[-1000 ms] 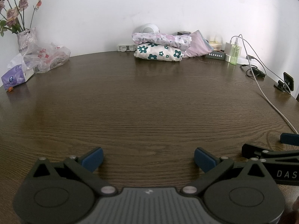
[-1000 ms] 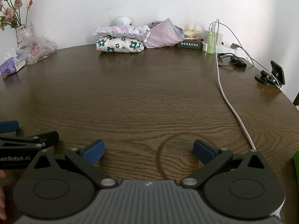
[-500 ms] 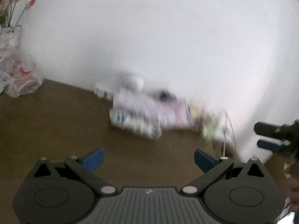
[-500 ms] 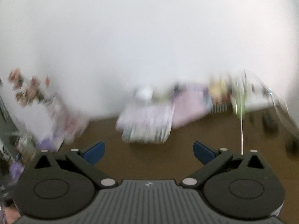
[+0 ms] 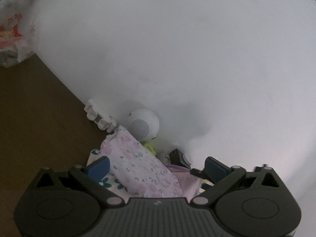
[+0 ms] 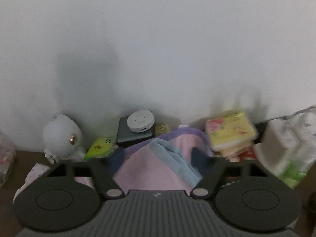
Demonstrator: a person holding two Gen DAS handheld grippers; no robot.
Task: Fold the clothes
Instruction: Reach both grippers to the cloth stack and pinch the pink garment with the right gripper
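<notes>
In the left wrist view my left gripper (image 5: 157, 168) is open above the clothes stack at the wall. A folded pink floral garment (image 5: 138, 164) lies between its blue fingertips (image 5: 98, 167). Under it is a white garment with green flowers (image 5: 110, 183), and to the right a lilac garment (image 5: 183, 177). In the right wrist view my right gripper (image 6: 158, 160) is open but narrowed. It straddles the lilac-pink garment with blue trim (image 6: 150, 165), whose raised fold sits between the dark blue pads (image 6: 116, 162). The floral garment's edge (image 6: 37, 169) shows at lower left.
A white round speaker (image 5: 143, 125) and a white power strip (image 5: 98, 116) stand against the wall on the brown table (image 5: 39, 118). A plastic bag (image 5: 13, 29) lies far left. Behind the lilac garment are a grey box (image 6: 126, 134), a green packet (image 6: 100, 146), yellow tissue packs (image 6: 231, 130) and a white bag (image 6: 292, 148).
Both grippers have travelled from the table's near edge to the clothes stack at the wall. The right gripper's jaws have narrowed around the lilac-pink garment; the left stays wide.
</notes>
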